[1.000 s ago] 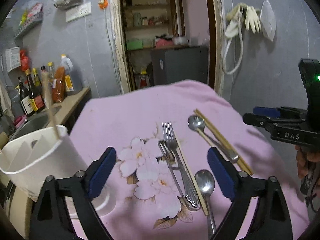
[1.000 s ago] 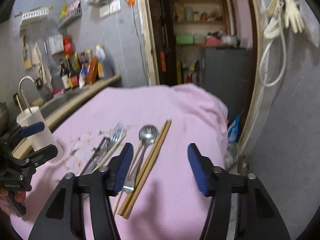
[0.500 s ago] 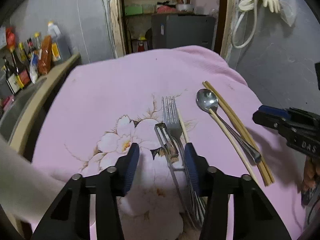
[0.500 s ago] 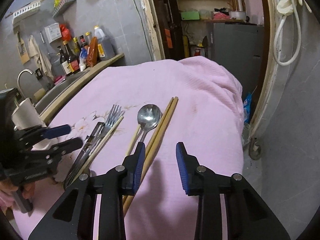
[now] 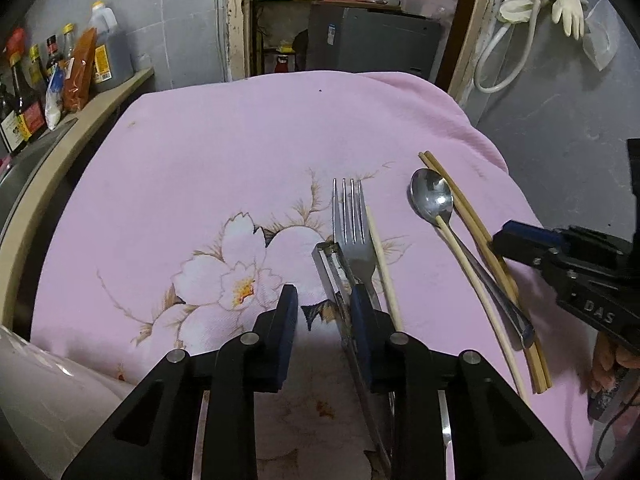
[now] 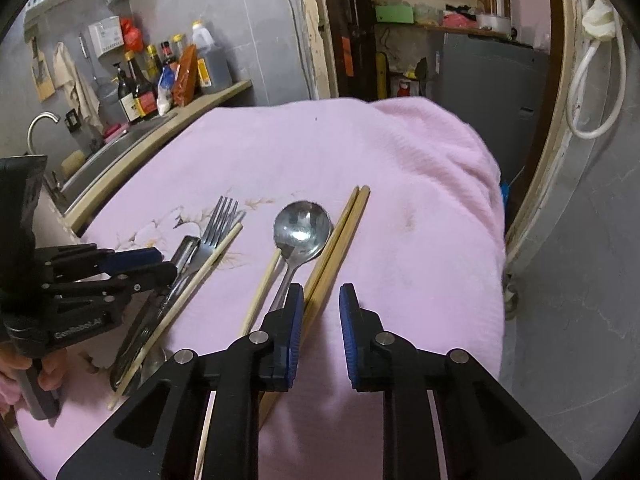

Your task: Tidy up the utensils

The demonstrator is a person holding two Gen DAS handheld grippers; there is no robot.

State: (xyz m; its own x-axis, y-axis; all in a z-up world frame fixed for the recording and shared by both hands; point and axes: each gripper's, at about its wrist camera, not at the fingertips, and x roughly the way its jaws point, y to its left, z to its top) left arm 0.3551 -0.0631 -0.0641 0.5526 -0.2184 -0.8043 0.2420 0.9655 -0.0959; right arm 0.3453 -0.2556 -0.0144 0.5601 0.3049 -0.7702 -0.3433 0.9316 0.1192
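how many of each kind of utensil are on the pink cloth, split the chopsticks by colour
forks: 1
spoons: 2, the second mostly hidden
brown chopsticks: 2
pale chopsticks: 2
metal peeler-like tool: 1
total: 8

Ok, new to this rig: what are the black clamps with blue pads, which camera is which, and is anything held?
Each clamp is a hand-held tool with its own camera looking along the fingers. One view shows the left tool, the other the right tool. On the pink cloth lie a fork, a spoon, a peeler and chopsticks. Both tools' jaws are closing; nothing is gripped. The left one has only cloth between its pads.
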